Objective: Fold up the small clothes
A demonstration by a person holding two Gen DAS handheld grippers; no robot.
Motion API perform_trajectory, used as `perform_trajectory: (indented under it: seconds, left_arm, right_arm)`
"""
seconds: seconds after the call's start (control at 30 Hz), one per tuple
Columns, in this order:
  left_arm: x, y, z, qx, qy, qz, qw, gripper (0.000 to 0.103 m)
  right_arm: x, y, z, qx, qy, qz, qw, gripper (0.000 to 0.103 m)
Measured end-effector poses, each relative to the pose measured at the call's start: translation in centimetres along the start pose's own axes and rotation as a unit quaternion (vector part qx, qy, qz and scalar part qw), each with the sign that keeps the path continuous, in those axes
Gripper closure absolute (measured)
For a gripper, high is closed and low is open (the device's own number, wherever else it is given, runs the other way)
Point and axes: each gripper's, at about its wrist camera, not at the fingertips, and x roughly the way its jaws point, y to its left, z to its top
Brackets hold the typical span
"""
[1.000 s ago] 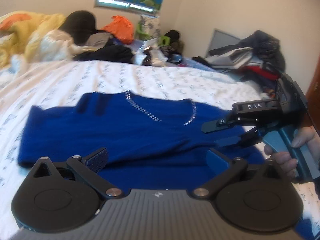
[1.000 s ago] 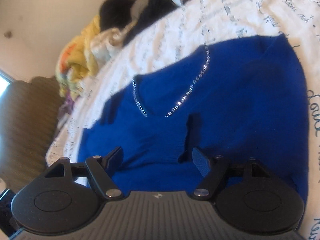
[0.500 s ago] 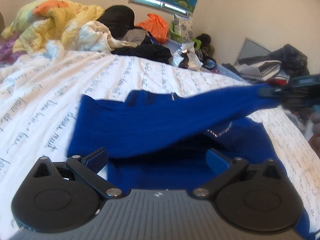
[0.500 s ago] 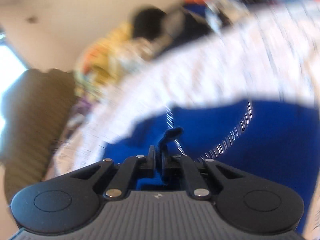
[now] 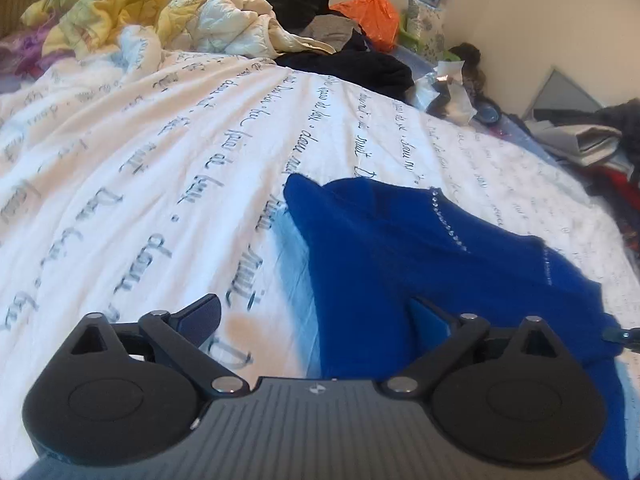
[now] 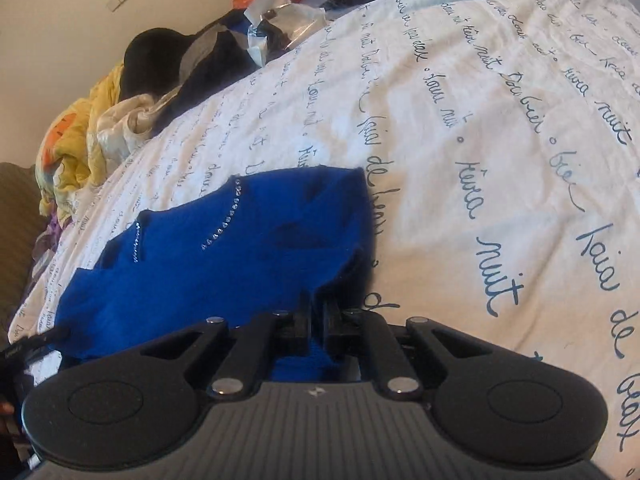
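Note:
A small royal-blue knit top (image 5: 420, 248) with a rhinestone neckline lies on the white bedsheet (image 5: 168, 160), folded over on itself. My left gripper (image 5: 316, 316) is open and empty, low over the sheet at the top's left edge, its right finger over the blue fabric. My right gripper (image 6: 318, 320) is shut on a fold of the blue top (image 6: 240, 248) and holds it near the garment's right edge. Its tip shows at the right edge of the left wrist view (image 5: 624, 336).
The sheet (image 6: 500, 140) has blue script print. At the bed's far end lie a yellow quilt (image 5: 120, 4), dark clothes (image 5: 352, 68), an orange bag (image 5: 372, 12) and plastic wrap (image 5: 444, 92). More clothes (image 5: 592, 140) are piled at the right.
My right gripper closed on the top's edge, lifted it and carried it across, folding the garment in half. My left gripper drifted left and stayed open.

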Motion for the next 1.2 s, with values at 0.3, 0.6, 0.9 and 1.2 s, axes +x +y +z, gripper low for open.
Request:
perform_trajectory:
  seconds: [0.3, 0.6, 0.9, 1.2]
  left_arm:
    - [2.0, -2.0, 0.0, 0.057, 0.022, 0.043, 0.9972, 0.030]
    - [2.4, -1.8, 0.1, 0.065, 0.026, 0.044, 0.9966, 0.014]
    - [2.7, -1.7, 0.4, 0.062, 0.026, 0.038, 0.9970, 0.010]
    - [3.7, -0.5, 1.9, 0.022, 0.018, 0.006, 0.9996, 0.014]
  right_arm:
    - [-0.1, 2.3, 1.2, -0.016, -0.030, -0.073, 0.997, 0.094]
    - [3.8, 9.5, -0.2, -0.169, -0.058, -0.143, 0.974, 0.092]
    - [2.5, 6.1, 0.2, -0.108, -0.082, -0.135, 0.982, 0.070]
    - [3.1, 3.0, 1.0, -0.063, -0.064, -0.105, 0.990, 0.017]
